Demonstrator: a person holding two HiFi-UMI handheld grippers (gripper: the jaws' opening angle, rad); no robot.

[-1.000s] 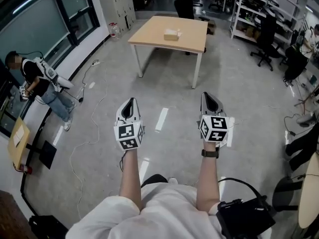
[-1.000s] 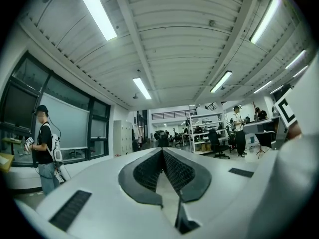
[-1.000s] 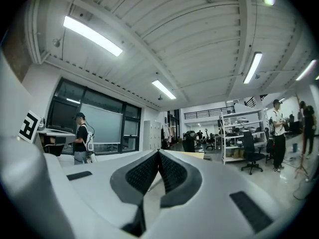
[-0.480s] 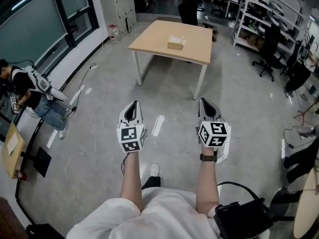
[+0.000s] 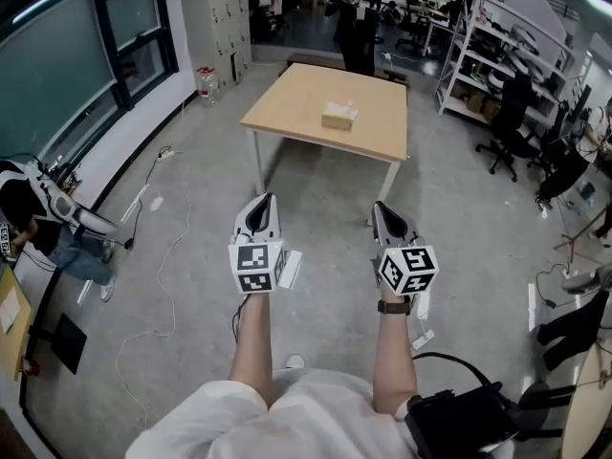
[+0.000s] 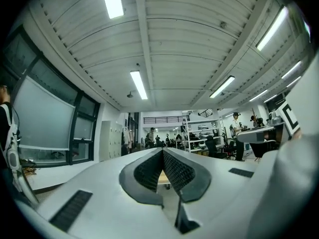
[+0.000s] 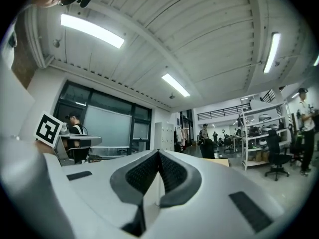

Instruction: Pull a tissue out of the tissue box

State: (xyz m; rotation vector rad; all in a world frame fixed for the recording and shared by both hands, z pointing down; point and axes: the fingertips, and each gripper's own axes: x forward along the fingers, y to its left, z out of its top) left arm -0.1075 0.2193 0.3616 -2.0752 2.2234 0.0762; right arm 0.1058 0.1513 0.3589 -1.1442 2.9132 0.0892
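The small tan cardboard tissue box (image 5: 338, 116) sits mid-top on the pale wooden bench (image 5: 292, 103), long axis crosswise, well ahead of the left gripper (image 5: 260, 207) and right gripper (image 5: 384, 220), both jaws clenched empty, the right seemingly marginally nearer

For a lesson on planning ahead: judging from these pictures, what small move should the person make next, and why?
Probably step closer to the table. The tissue box sits on it, far beyond the left tongs and right tongs, both shut and empty, so no tissue is within reach yet.
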